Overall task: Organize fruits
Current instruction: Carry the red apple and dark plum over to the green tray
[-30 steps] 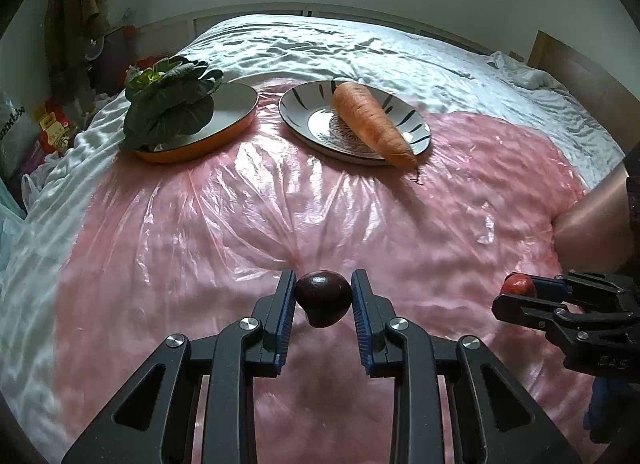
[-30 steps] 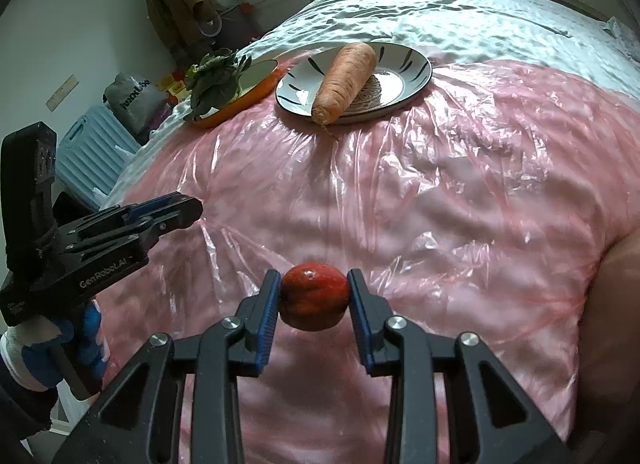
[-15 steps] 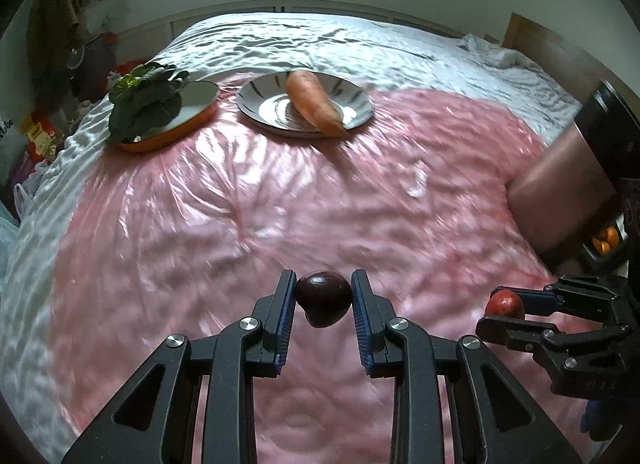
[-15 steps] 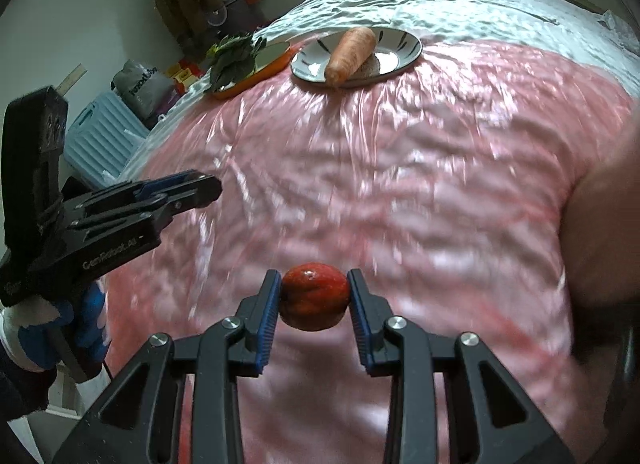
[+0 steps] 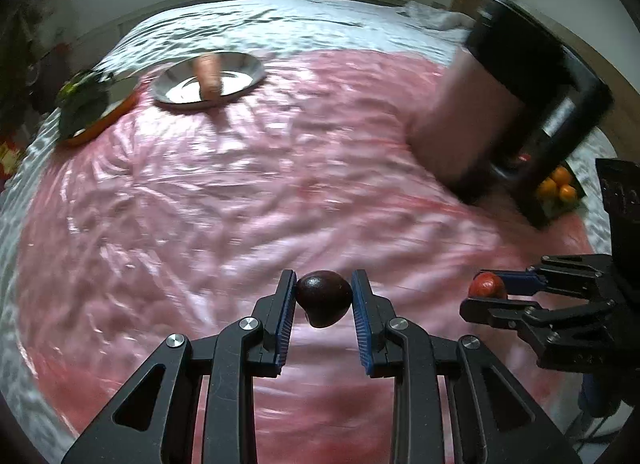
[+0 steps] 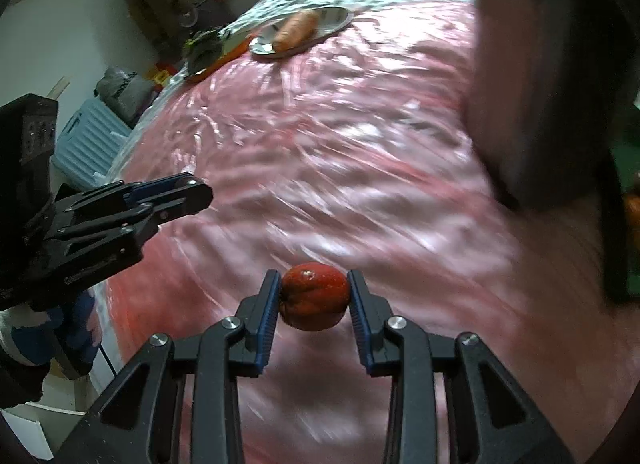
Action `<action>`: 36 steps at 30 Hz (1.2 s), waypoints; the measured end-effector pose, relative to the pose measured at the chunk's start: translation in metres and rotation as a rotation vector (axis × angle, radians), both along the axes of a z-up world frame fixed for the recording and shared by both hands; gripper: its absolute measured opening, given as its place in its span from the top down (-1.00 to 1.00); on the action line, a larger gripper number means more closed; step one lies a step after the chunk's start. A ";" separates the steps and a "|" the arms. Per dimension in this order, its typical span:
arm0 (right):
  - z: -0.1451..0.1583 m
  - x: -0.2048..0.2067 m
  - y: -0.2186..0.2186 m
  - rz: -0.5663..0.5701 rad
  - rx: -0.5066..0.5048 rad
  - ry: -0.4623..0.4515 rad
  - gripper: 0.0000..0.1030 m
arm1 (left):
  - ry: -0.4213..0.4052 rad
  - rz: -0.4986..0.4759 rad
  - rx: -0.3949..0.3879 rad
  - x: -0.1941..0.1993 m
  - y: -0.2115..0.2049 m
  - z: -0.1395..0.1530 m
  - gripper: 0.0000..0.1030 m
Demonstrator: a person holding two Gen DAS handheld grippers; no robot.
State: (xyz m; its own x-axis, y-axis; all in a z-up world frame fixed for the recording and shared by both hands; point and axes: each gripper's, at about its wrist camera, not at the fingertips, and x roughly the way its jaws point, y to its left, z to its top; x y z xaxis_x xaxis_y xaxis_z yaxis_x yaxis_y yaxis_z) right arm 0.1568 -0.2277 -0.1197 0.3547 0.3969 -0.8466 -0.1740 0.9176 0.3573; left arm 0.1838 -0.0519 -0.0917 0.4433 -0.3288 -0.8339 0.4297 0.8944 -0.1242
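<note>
A bed [image 5: 280, 19] with a pale sheet fills the room, and a crinkled pink plastic sheet [image 5: 240, 203] is spread across most of it. At its far edge sit a striped plate [image 5: 244, 75] with a carrot [image 5: 208, 73] on it and, just beside that, an orange dish [image 5: 116, 113] holding leafy greens [image 5: 82, 97].

The left hand-held gripper [image 5: 323, 298] is clamped on a dark, plum-like fruit [image 5: 323, 296], held in the air above the pink sheet. The right hand-held gripper [image 6: 314, 296] grips a red fruit [image 6: 314, 296] the same way, blue pads pressed to both sides. Each gripper shows in the other's view, side by side and well apart.

At the right edge of the left wrist view a dark container [image 5: 532, 199] holds oranges [image 5: 554, 183], partly hidden by a blurred bare limb and dark clothing of the person.

Both fruits appear to be in transit, most likely toward that container. The next move calls for bringing each gripper over the opening without bumping the other or the limb, lowering, and only then loosening the jaws so the round fruits do not roll away.
</note>
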 end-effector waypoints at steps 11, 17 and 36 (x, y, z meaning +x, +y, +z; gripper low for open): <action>0.007 -0.036 -0.076 -0.109 -0.029 0.000 0.05 | 0.029 -0.142 -0.002 -0.038 -0.083 0.003 0.54; 0.011 -0.051 -0.127 -0.185 -0.052 -0.006 0.05 | 0.044 -0.240 -0.010 -0.054 -0.138 0.005 0.54; 0.034 -0.061 -0.310 -0.401 -0.148 -0.094 0.05 | 0.018 -0.420 -0.103 -0.036 -0.333 0.019 0.54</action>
